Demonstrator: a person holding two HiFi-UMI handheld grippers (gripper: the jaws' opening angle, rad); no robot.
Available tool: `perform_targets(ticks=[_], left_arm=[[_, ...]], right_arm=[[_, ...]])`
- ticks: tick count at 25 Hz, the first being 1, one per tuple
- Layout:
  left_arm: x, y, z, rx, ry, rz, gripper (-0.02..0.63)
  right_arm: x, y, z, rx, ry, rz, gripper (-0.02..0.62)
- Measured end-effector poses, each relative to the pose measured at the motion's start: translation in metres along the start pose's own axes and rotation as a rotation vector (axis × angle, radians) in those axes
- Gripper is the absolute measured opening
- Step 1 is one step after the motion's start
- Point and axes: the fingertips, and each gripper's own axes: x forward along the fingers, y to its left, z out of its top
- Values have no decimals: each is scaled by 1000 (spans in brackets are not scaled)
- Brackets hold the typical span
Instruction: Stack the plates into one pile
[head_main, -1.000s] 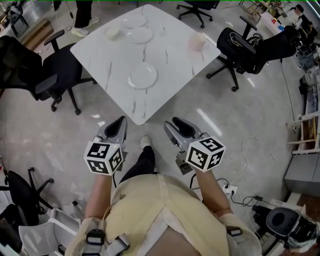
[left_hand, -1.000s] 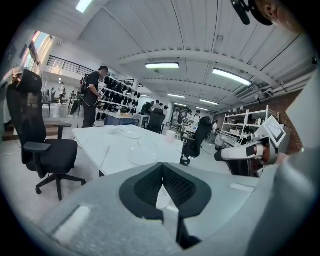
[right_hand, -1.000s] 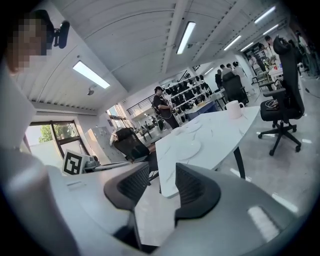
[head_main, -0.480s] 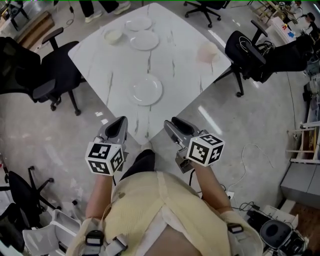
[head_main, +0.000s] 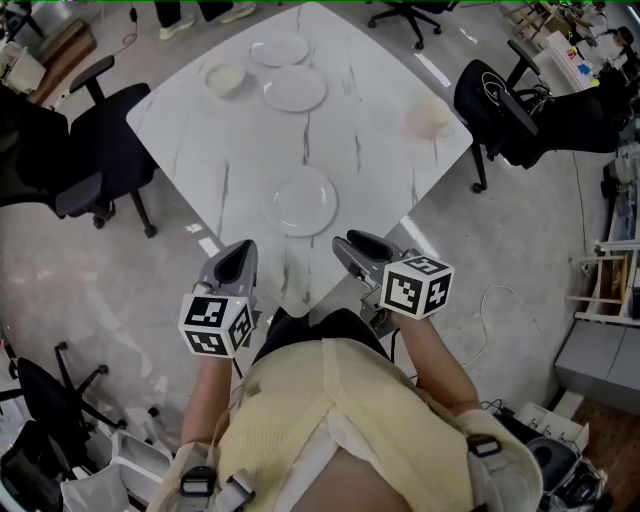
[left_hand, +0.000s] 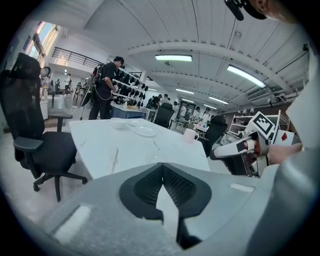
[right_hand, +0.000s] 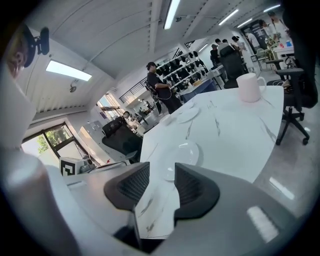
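three plates on the white table (head_main: 380, 170): near plate (head_main: 302, 201) close to the corner nearest the person, two far plates (head_main: 294, 88) side by side at the far end, next to a small bowl (head_main: 225, 78). a mug (head_main: 430, 117) stands well apart at the right edge.

plates look like glazed ceramic: stiff, slick, chippable, probably moderate weight. judgement: pinch the rim, one jaw over and one under, since the flat centre gives no hold (set down softly on the pile).

left gripper (head_main: 238, 258) is short of the table, jaws pressed together at the tips, nothing in them. right gripper (head_main: 352, 243) is also off the table, jaws spread a little, empty, near plate visible beyond the gap.

hard to tell: plate depth, whether the far plates touch, bowl contents.
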Motion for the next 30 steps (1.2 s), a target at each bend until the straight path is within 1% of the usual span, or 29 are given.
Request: perform_targets(ticks=[5, 11, 18, 21, 30], left_arm=[[5, 13, 3, -15, 1, 24, 3], [9, 20, 10, -12, -10, 69, 3], [26, 18, 13, -50, 1, 123, 3], [33, 18, 16, -60, 0, 158, 3], [51, 23, 11, -110, 11, 255, 3]], right_arm=[[15, -9, 10, -8, 37, -16, 143], [33, -26, 17, -7, 83, -4, 143], [46, -48, 30, -12, 143, 31, 143], [53, -59, 32, 11, 181, 49, 143], [75, -83, 34, 24, 285, 88, 143]])
